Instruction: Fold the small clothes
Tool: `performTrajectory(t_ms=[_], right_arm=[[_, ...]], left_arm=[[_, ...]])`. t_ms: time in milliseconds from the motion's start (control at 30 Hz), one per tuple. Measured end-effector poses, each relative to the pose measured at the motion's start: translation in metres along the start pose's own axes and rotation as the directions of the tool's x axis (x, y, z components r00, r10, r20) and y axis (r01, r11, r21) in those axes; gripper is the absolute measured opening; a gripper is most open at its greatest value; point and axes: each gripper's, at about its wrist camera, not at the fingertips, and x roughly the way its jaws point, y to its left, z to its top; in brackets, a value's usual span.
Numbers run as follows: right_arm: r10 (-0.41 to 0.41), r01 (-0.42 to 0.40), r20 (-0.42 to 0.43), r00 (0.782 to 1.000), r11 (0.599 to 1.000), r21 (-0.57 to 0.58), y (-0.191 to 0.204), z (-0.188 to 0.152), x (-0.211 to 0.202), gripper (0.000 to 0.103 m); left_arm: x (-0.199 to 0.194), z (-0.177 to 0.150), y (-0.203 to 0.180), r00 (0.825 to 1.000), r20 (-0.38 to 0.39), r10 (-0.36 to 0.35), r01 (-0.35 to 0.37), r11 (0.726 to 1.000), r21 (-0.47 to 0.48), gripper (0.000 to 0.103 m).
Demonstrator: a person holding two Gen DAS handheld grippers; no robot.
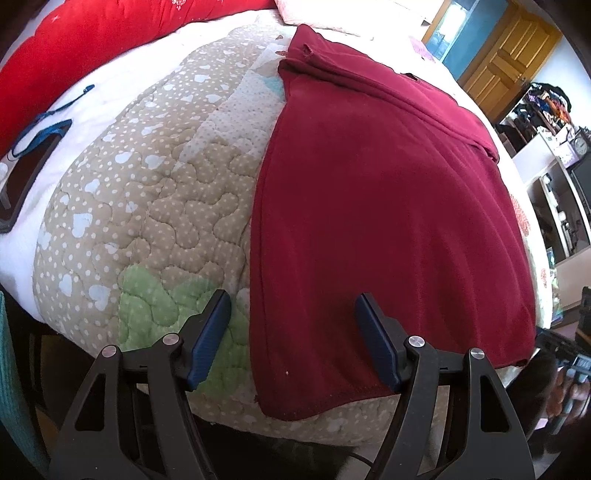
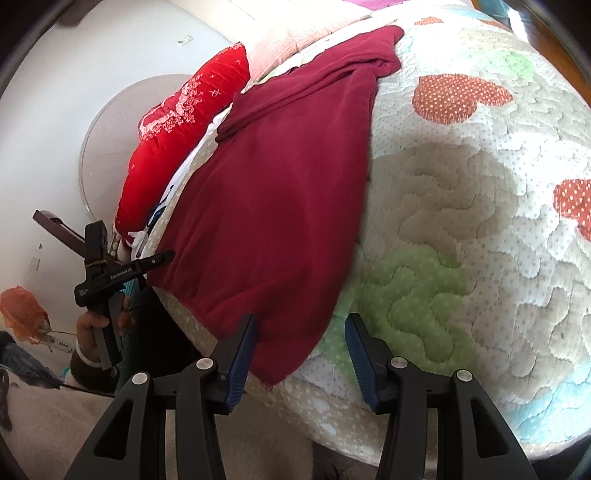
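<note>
A dark red garment point(image 1: 388, 206) lies spread flat on the quilted bed cover point(image 1: 155, 192), its sleeves folded across the far end. My left gripper point(image 1: 292, 301) is open above the near hem, one finger over the quilt and the other over the cloth, so it straddles the garment's left edge. In the right wrist view the same garment point(image 2: 280, 206) hangs towards the bed's near edge. My right gripper point(image 2: 301, 321) is open over its near right corner, and its pads do not press the cloth.
A red padded cushion point(image 1: 92, 44) and a dark tablet with a blue lanyard point(image 1: 26, 177) lie at the bed's left. A pink pillow point(image 1: 321, 14) sits at the head. Shelves point(image 1: 546, 122) and a wooden door point(image 1: 506, 62) stand to the right. A hand point(image 2: 90, 325) holds the left tool.
</note>
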Motion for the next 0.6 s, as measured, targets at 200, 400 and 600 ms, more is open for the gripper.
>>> performTrajectory(t_ms=[200,400,600], right_arm=[[0.031,-0.031,-0.001,1.000,1.000,0.001,-0.001,0.000,0.005,0.049],[0.091,-0.091,-0.002,0.996,0.996,0.001,0.001,-0.005,0.008,0.050],[0.185,-0.186,0.019,0.982,0.983,0.010,0.001,-0.001,0.021,0.050]], left_arm=[[0.000,-0.001,0.001,1.000,-0.005,0.002,-0.002,1.000,-0.003,0.071],[0.001,-0.006,-0.007,1.000,-0.023,0.005,-0.004,1.000,0.018,0.081],[0.006,-0.006,-0.017,0.999,-0.032,0.024,-0.023,0.999,0.042,0.089]])
